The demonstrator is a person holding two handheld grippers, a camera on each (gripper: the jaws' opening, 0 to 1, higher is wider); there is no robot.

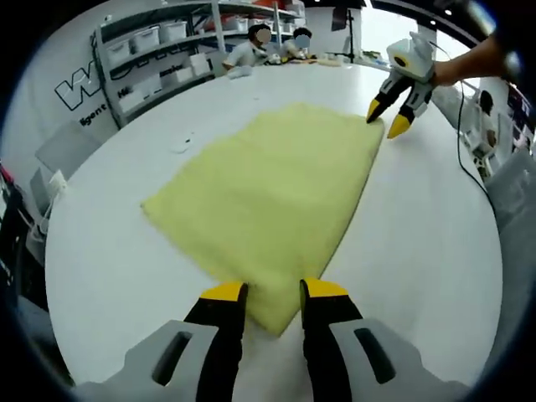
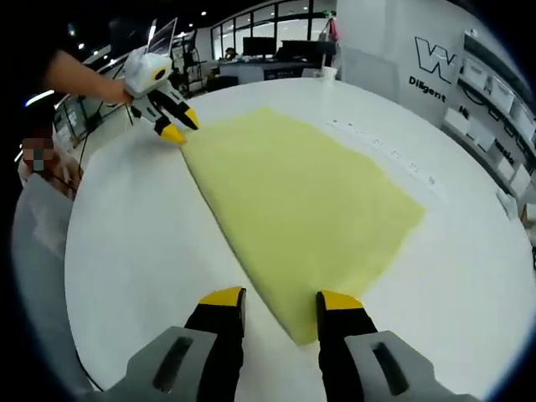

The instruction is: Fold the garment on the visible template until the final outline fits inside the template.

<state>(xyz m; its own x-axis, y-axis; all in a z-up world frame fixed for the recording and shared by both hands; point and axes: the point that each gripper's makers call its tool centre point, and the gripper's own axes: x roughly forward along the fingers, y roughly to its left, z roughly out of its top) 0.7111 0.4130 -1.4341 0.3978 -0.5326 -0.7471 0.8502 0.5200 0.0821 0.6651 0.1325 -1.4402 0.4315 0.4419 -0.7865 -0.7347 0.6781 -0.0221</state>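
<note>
A pale yellow garment (image 1: 272, 197) (image 2: 306, 205) lies flat on the round white table (image 1: 109, 260) (image 2: 134, 251). One corner of the cloth reaches between the yellow-tipped jaws of my left gripper (image 1: 274, 293), which stands open just above it. My right gripper (image 2: 281, 298) is open too, its jaws on either side of the opposite corner. In the left gripper view the right gripper (image 1: 387, 118) sits at the cloth's far corner, held by a hand. In the right gripper view the left gripper (image 2: 182, 126) sits at the far corner.
Faint small marks (image 2: 381, 146) run along the table beside the cloth. Shelves with white bins (image 1: 155, 59) stand beyond the table, and people sit at its far side (image 1: 272, 46). A black cable (image 1: 463, 138) hangs past the table's right edge.
</note>
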